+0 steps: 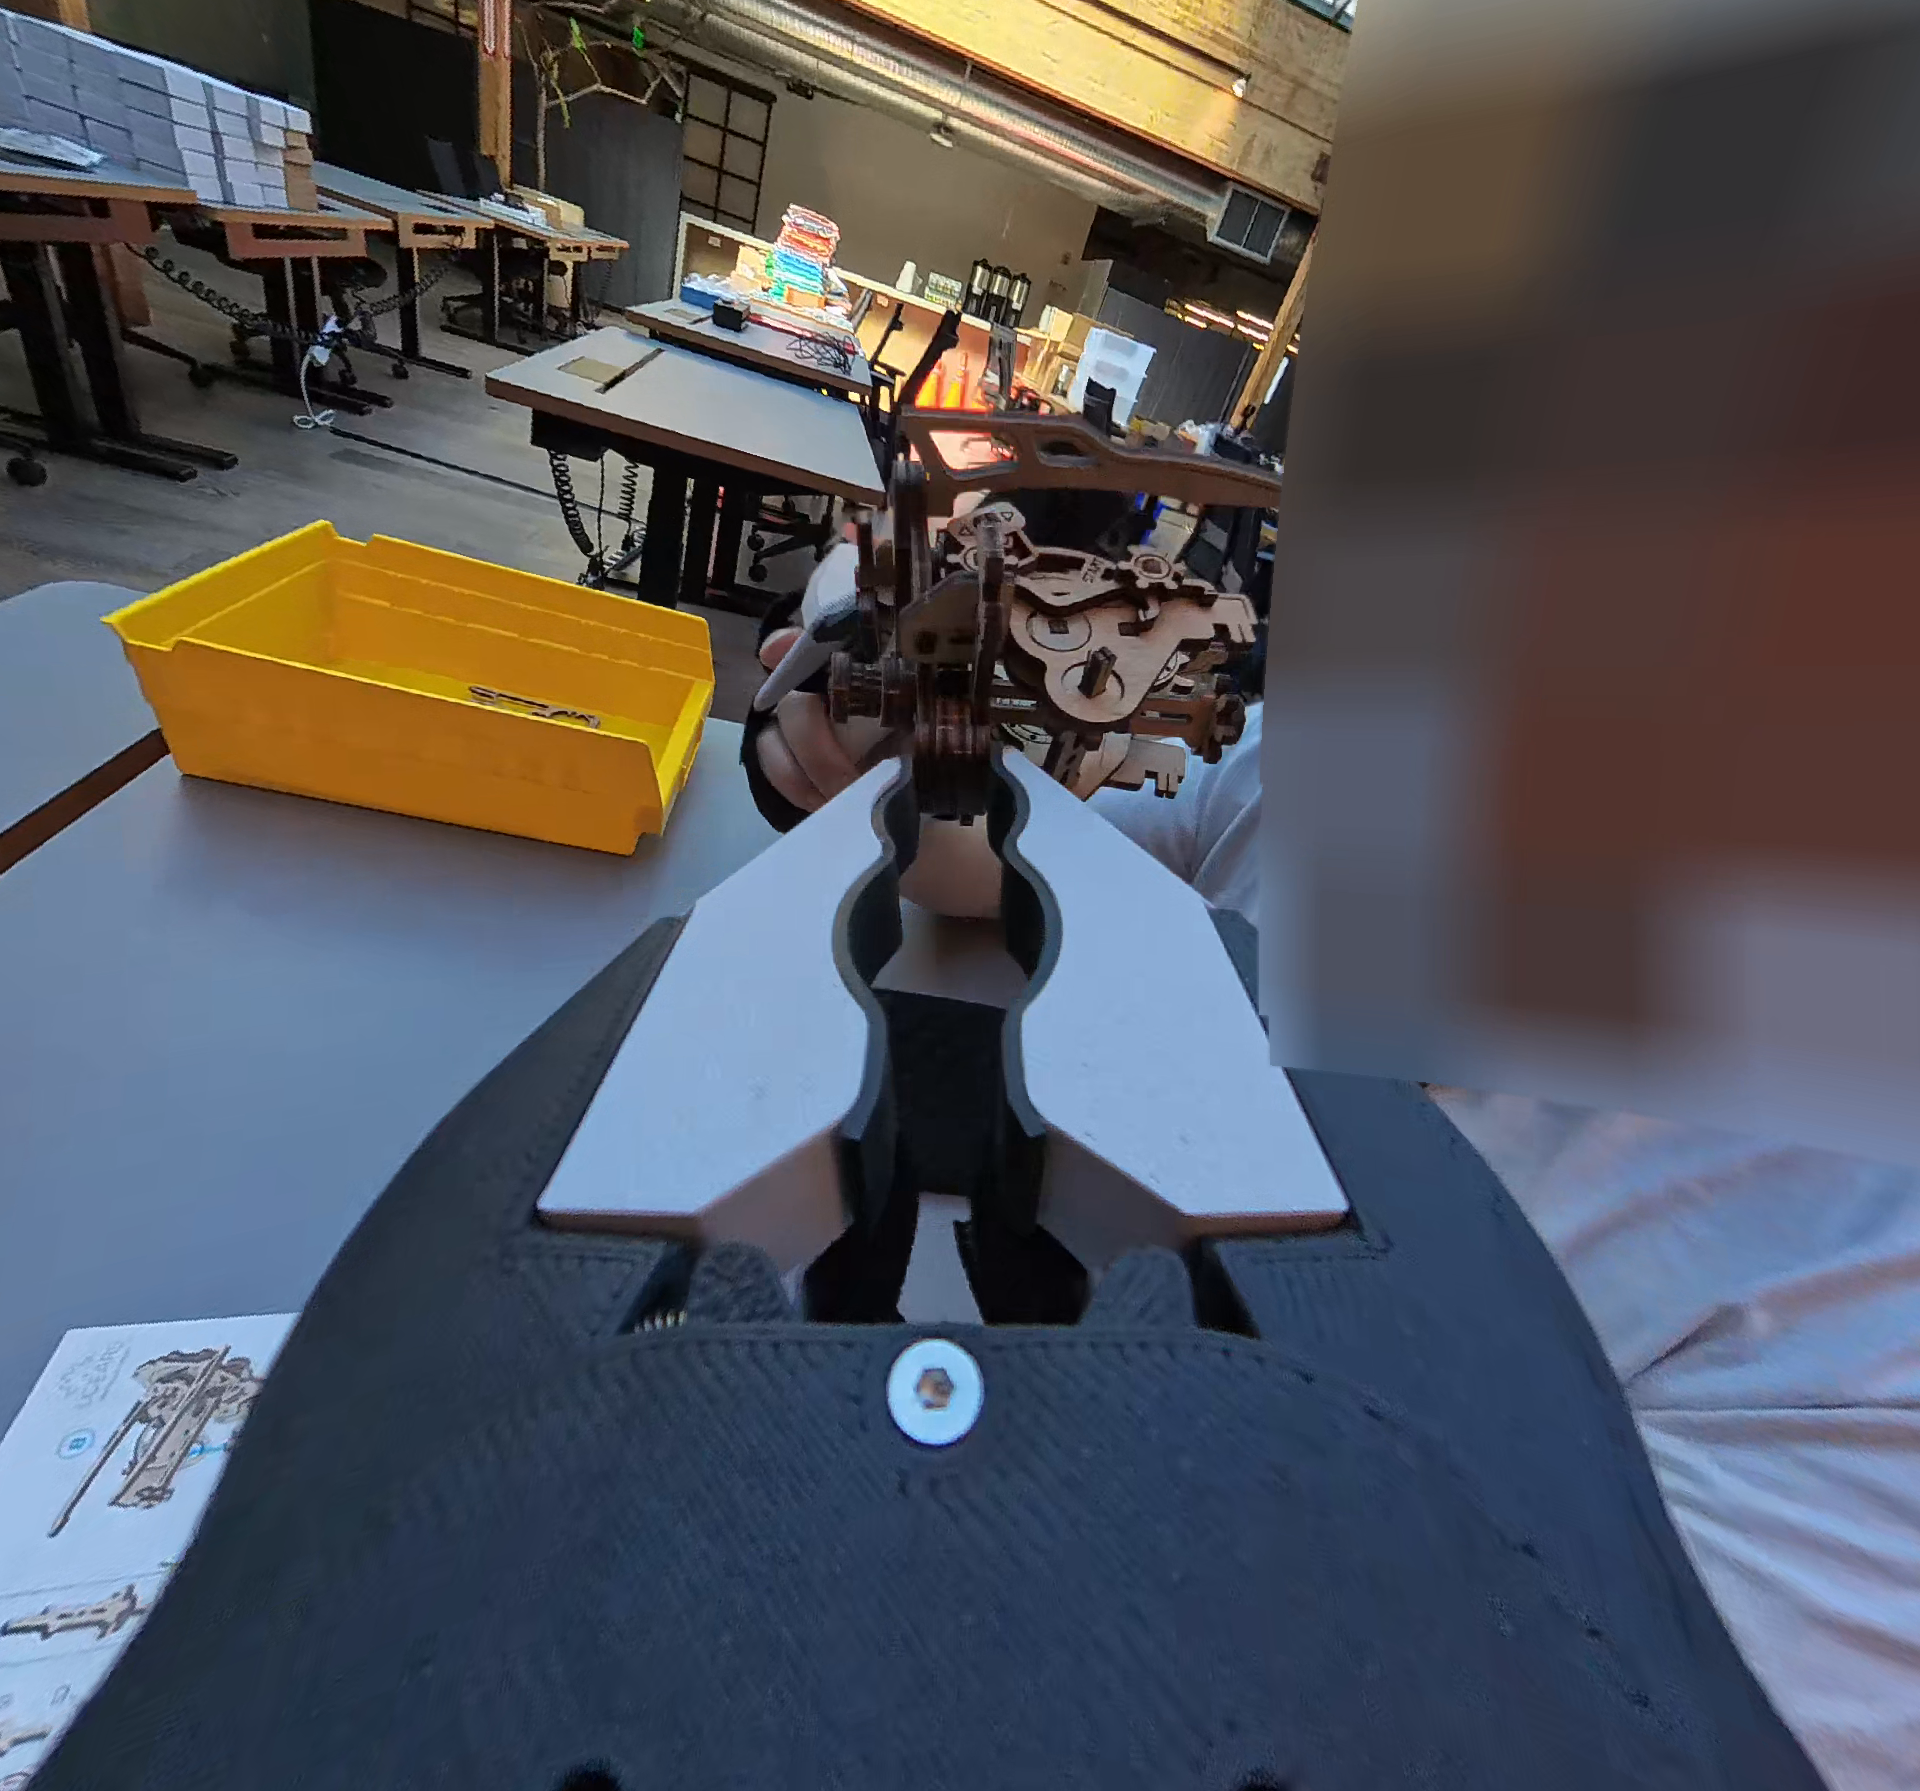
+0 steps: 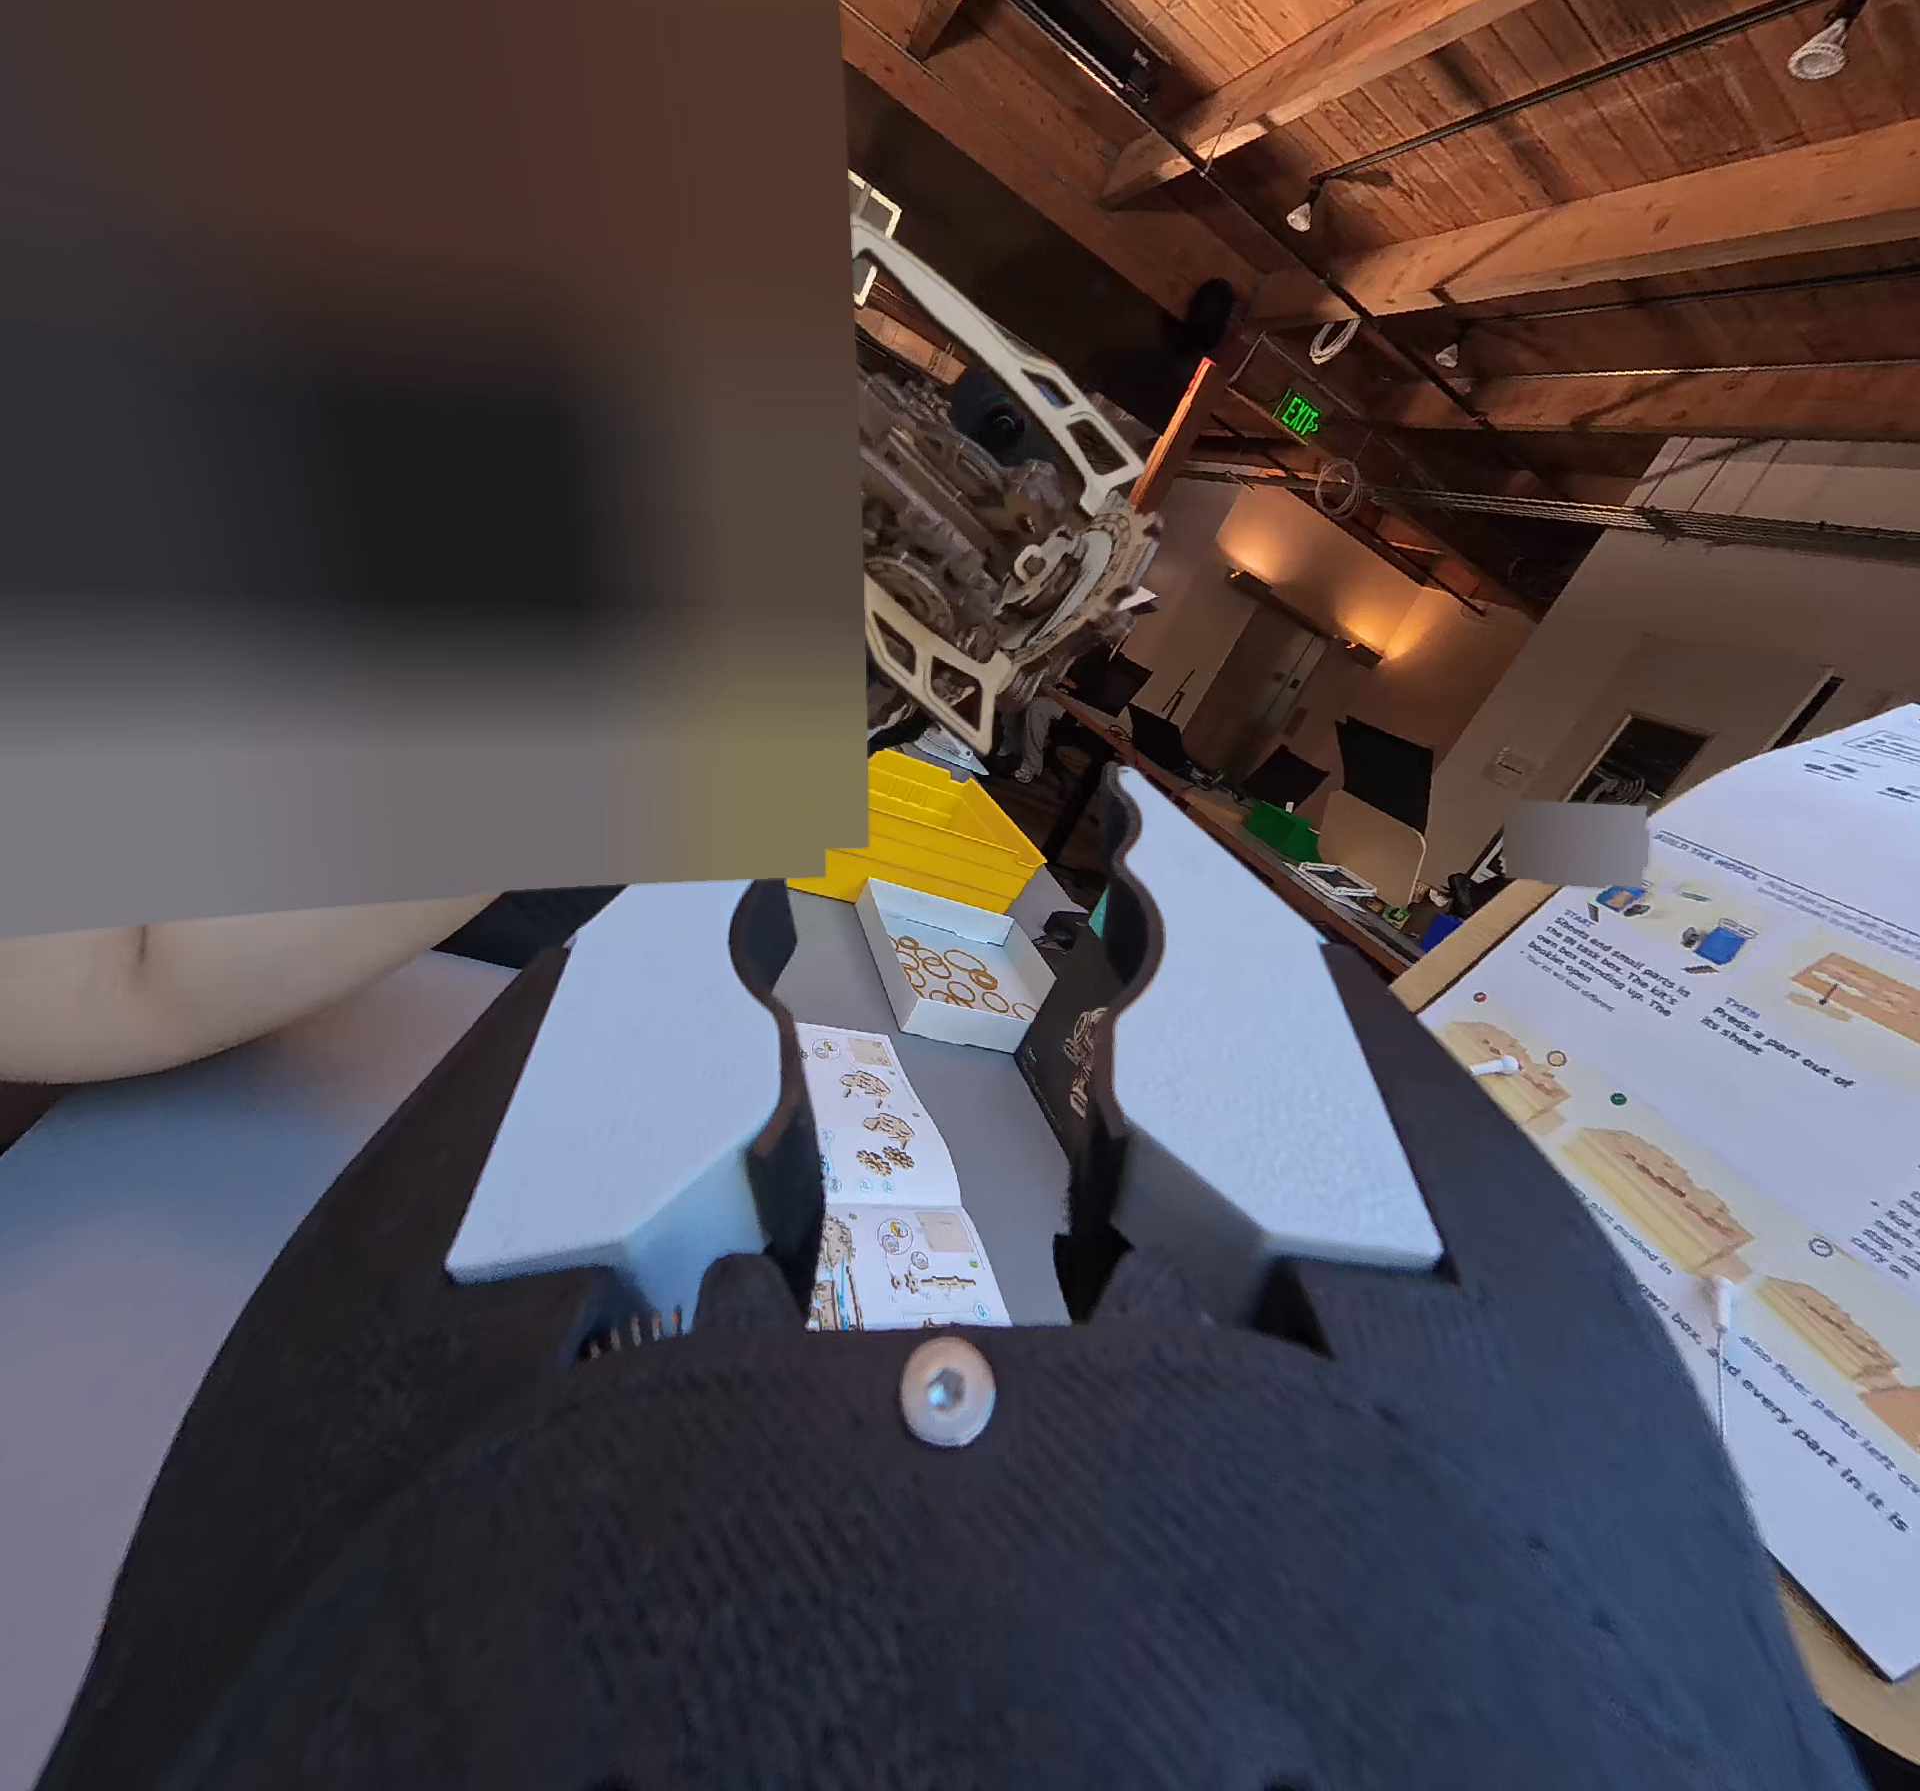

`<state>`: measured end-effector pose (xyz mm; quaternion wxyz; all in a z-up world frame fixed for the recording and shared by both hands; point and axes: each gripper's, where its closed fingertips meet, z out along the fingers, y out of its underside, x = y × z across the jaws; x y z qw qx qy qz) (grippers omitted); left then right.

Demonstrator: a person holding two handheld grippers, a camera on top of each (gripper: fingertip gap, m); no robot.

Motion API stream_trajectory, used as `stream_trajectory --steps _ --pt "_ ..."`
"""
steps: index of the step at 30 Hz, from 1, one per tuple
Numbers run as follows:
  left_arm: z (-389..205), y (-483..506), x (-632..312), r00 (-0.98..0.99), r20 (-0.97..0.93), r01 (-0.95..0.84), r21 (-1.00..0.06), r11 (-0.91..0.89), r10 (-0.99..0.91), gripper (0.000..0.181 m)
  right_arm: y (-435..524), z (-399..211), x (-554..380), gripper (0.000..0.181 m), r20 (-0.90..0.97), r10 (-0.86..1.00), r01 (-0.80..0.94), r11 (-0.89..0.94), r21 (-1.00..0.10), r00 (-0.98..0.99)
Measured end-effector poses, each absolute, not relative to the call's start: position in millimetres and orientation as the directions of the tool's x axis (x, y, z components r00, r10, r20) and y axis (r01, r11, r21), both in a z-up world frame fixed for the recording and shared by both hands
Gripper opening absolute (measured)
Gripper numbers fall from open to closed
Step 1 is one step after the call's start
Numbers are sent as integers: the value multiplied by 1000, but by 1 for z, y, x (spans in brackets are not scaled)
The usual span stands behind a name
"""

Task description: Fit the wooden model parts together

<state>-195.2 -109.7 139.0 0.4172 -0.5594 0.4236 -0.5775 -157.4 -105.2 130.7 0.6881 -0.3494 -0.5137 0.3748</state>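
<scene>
Holding: wooden model (image 1: 1039, 640) pinched by its lower edge at the tips of the left gripper (image 1: 951, 785), raised above the grey tabletop (image 1: 312, 962).
Left fingers: (image 1: 769, 993) clenched on a stack of thin dark plywood layers at the model's base; wavy inner pads nearly meeting at the tips.
Model build: gears, slotted plates and a pale cut-out panel facing right; long dark curved arm across the top.
Behind the model: a person's hand (image 1: 821, 702) in a black fingerless glove, close to the model's far side; whether touching it cannot be told.
Right gripper: (image 2: 940, 868) released, nothing between its fingers (image 2: 1247, 1066), clear gap showing the tabletop (image 2: 935, 1097) beyond.
Model from the right wrist view: (image 2: 997, 536) up in the air beyond and above the fingers, well apart from them, left part hidden by the blur patch.
Yellow bin: (image 1: 416, 671) on the tabletop left of the model, a small flat wooden piece (image 1: 535, 702) lying inside.
Same bin, right view: (image 2: 935, 827) beyond the fingertips.
White tray: (image 2: 951, 972) just in front of the bin, holding loose wooden rings.
Instruction booklet: (image 2: 883, 1170) open flat, seen through the finger gap; also at the lower left edge of the left view (image 1: 104, 1492).
Dark box: (image 2: 1070, 1055) standing beside the tray, partly behind the right finger.
Printed sheet: (image 2: 1714, 1118) propped at the right, tilted.
</scene>
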Motion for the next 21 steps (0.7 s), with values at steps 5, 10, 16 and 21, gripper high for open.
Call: stream_trajectory --steps 5,10,16,21 --pt "123 -119 -199 -58 272 -94 -959 -266 -960 11 -115 124 -169 57 457 875 -143 479 -866 161" --pt "122 -131 -202 -106 246 -122 -965 -233 -963 11 -125 113 -178 57 497 856 -113 512 -851 141" --pt "122 -131 -201 -79 226 -128 -968 -215 -971 11 -131 107 -182 58 559 815 -78 574 -815 153" --pt "129 -122 -196 33 206 -102 -973 -208 -978 11 -119 119 -170 60 606 745 -55 642 -764 278"
